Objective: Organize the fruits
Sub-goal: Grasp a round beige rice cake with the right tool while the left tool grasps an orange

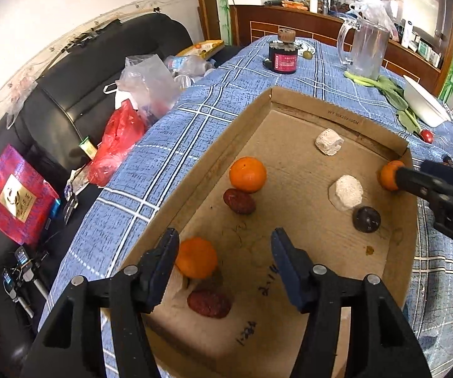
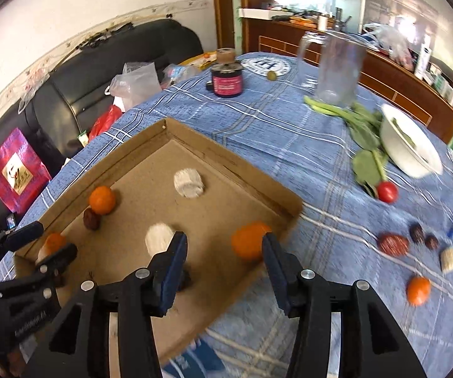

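left wrist view: we see a risk that the round orange tangerine (image 1: 195, 262), touching the inner side of our left gripper (image 1: 224, 264) finger, rolls when we pull away. it lies in the shallow brown cardboard tray (image 1: 305, 102), free. both grippers, left and right gripper (image 2: 223, 263), stand half open and hold nothing; a second orange tangerine (image 2: 247, 241) lies beside the right finger.

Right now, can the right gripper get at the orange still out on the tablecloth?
Probably yes. The right gripper is open and empty over the cardboard tray's corner, and the loose orange lies on bare tablecloth to its right, with only small fruits nearby.
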The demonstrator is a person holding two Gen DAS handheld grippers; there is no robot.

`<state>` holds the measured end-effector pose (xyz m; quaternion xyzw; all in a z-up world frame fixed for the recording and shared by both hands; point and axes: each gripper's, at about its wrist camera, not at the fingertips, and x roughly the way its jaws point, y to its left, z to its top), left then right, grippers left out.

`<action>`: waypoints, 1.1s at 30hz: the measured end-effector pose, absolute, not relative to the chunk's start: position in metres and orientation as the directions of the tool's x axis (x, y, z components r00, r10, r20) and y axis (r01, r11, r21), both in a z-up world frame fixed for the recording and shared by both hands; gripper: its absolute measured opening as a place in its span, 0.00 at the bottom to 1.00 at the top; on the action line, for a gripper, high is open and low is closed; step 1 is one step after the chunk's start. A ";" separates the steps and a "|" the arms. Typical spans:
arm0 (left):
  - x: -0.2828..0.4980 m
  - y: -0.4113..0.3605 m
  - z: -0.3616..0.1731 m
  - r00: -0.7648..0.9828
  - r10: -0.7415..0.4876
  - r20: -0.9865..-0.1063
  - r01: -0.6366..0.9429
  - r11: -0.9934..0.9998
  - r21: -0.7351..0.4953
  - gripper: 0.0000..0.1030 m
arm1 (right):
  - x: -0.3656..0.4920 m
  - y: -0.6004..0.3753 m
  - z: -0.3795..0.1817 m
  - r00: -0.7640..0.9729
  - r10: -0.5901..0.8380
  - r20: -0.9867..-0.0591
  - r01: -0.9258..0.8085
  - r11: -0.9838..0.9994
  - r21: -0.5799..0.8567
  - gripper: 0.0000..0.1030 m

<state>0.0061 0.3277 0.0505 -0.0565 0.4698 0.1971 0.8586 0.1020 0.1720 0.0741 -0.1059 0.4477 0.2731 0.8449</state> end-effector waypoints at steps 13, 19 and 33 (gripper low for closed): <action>-0.001 0.272 0.060 0.519 0.242 -0.820 -0.369 0.929 0.041 0.59 | 0.058 0.068 0.082 0.507 0.321 -0.800 -0.464 0.884 0.060 0.58; 0.010 0.227 0.059 0.525 0.197 -0.828 -0.299 0.954 0.037 0.59 | 0.039 0.009 0.072 0.511 0.289 -0.810 -0.390 0.917 0.082 0.59; 0.048 0.113 0.045 0.502 0.103 -0.859 -0.103 0.993 0.059 0.59 | 0.068 -0.117 0.062 0.545 0.218 -0.810 -0.211 0.970 0.120 0.59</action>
